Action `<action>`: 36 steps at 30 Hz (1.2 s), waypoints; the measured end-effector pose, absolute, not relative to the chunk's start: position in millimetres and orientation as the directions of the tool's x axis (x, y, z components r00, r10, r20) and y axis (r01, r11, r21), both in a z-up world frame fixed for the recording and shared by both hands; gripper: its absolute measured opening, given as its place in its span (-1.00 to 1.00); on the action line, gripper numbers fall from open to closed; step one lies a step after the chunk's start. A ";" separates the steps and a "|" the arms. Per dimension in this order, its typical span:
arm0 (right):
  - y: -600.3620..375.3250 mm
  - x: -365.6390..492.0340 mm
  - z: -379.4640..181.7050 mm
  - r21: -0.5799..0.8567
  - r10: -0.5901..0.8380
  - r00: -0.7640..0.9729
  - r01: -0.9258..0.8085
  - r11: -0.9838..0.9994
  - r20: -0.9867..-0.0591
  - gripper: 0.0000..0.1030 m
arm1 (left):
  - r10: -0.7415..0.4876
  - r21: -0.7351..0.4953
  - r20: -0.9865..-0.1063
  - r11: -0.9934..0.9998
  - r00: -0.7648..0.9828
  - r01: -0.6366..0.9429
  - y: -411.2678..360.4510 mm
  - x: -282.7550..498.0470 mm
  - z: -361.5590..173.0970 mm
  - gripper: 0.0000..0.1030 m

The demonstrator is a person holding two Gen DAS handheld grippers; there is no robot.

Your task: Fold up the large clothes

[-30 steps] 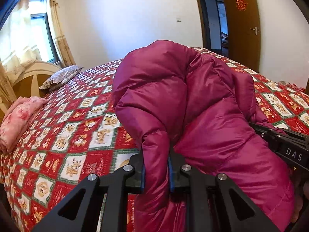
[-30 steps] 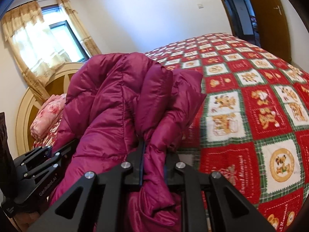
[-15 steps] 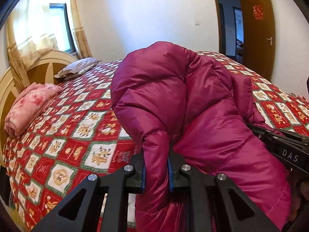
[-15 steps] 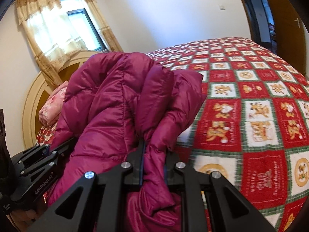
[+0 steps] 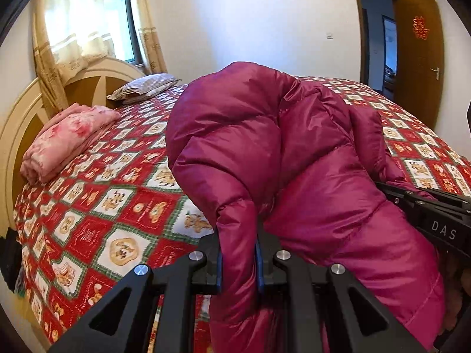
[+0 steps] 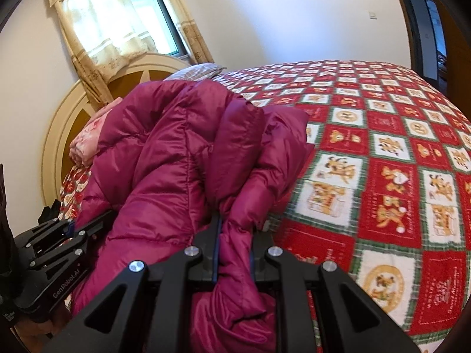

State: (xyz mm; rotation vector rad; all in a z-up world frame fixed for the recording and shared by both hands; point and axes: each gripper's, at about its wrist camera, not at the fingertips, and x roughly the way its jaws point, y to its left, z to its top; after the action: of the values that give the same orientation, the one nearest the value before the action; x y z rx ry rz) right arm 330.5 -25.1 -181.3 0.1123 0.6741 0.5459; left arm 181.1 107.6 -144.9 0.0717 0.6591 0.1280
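A bulky magenta down jacket (image 5: 265, 147) is bunched up and held above the bed; it also fills the left of the right wrist view (image 6: 176, 161). My left gripper (image 5: 238, 253) is shut on a fold of the jacket at its left side. My right gripper (image 6: 234, 250) is shut on another fold at its right side. The right gripper's body shows at the right edge of the left wrist view (image 5: 435, 217). The left gripper's body shows at the lower left of the right wrist view (image 6: 56, 250). The jacket's lower part hangs below both grippers, out of sight.
A bed with a red, white and green patterned quilt (image 6: 382, 161) lies under the jacket. A folded pink blanket (image 5: 67, 138) and a striped pillow (image 5: 144, 86) lie by the round headboard (image 5: 17, 135). A window with curtains (image 5: 88, 29) is at left, an open brown door (image 5: 418, 67) at right.
Both grippers have swung with the jacket toward the headboard end; the pink blanket, pillow and window now sit further into view. Both grips are unchanged.
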 end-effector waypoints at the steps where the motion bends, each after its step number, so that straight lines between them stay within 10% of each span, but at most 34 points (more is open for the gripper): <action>1: -21.8 330.8 -181.9 0.268 0.516 0.645 -0.447 0.853 -0.564 -0.66 | 0.145 0.107 -0.606 0.989 0.782 -0.101 110.8 181.0 -145.7 -0.68; 36: 14.0 344.2 -212.0 0.227 0.473 0.595 -0.442 0.868 -0.649 -0.66 | 0.181 0.123 -0.654 0.983 0.735 -0.132 144.0 190.6 -183.7 -0.47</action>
State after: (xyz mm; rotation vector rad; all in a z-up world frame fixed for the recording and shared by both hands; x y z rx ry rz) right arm 344.2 14.0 -212.0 0.0433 0.7669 0.5316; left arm 190.6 144.0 -183.7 0.0702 0.7256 0.1723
